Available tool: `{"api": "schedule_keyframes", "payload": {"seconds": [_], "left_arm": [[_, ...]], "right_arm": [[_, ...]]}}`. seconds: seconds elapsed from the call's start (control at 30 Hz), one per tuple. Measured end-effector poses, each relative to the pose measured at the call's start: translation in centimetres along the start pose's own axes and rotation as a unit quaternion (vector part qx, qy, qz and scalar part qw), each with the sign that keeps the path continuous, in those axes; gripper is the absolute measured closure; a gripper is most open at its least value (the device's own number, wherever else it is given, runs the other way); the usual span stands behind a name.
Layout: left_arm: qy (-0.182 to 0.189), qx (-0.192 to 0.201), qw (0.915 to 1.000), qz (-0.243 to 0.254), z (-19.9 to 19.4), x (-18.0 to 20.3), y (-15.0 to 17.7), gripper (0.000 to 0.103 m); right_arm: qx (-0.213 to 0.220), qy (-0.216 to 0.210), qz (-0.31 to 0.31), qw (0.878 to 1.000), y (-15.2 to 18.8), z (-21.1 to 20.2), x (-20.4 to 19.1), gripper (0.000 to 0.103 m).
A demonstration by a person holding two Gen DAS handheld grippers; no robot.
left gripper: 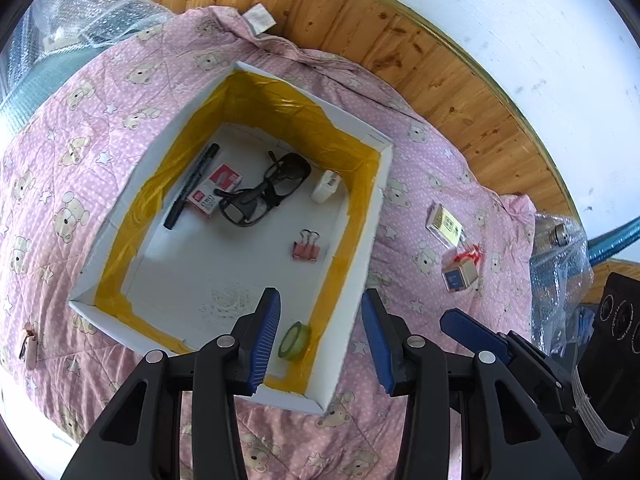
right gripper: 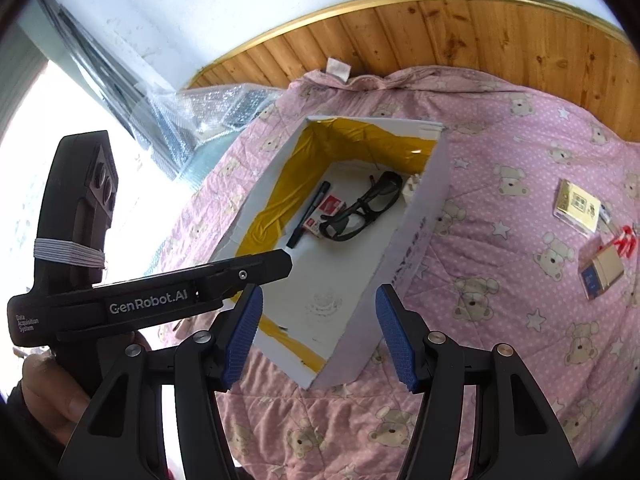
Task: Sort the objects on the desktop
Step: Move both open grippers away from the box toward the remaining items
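Evidently the sorting is partway through: the white box (left gripper: pixel 362 236) already holds a marker (left gripper: pixel 192 186), glasses (left gripper: pixel 266 190), a red-and-white packet (left gripper: pixel 216 190), a white charger (left gripper: pixel 325 187), a pink binder clip (left gripper: pixel 307 245) and a tape roll (left gripper: pixel 295 341), while a yellow packet (right gripper: pixel 578 202) and a small blue-and-tan carton (right gripper: pixel 602 274) lie on the pink quilt (left gripper: pixel 100 128) to the right of the box. Both claws are released and empty, the left claw (left gripper: pixel 320 340) over the box's near end, the right claw (right gripper: pixel 320 334) at its near right wall. Next, probably, the right claw reaches for the yellow packet. A red-and-clear wrapper beside the carton is hard to make out, and the box wall hides the clip and tape in the right wrist view
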State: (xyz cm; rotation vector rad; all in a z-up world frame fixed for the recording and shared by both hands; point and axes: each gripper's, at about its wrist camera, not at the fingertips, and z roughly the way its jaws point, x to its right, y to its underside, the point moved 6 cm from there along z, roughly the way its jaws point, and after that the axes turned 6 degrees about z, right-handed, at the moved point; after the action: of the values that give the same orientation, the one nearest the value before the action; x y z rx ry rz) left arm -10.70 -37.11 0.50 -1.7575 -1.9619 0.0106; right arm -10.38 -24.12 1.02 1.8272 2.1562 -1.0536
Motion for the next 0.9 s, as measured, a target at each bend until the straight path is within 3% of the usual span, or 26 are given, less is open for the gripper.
{"api": "schedule_keyframes", "payload": {"seconds": [0.37,0.67,0.9], "left_arm": [[0.012,-0.045,0.9959,0.078,3.7,7.7,0.8,0.059],[0.028,-0.077,0.9851,0.152,7.4,15.3,0.4,0.059],[0.034,-0.097,0.977,0.187,10.4,19.2,-0.4,0.053]], "right_arm": [[0.035,0.034,0.109,0.993,2.4,-3.8,9.1,0.041],[0.064,0.059,0.179,0.98,3.0,-6.7,15.5,0.041],[0.077,0.075,0.222,0.969,3.0,-7.3,19.7,0.041]]}}
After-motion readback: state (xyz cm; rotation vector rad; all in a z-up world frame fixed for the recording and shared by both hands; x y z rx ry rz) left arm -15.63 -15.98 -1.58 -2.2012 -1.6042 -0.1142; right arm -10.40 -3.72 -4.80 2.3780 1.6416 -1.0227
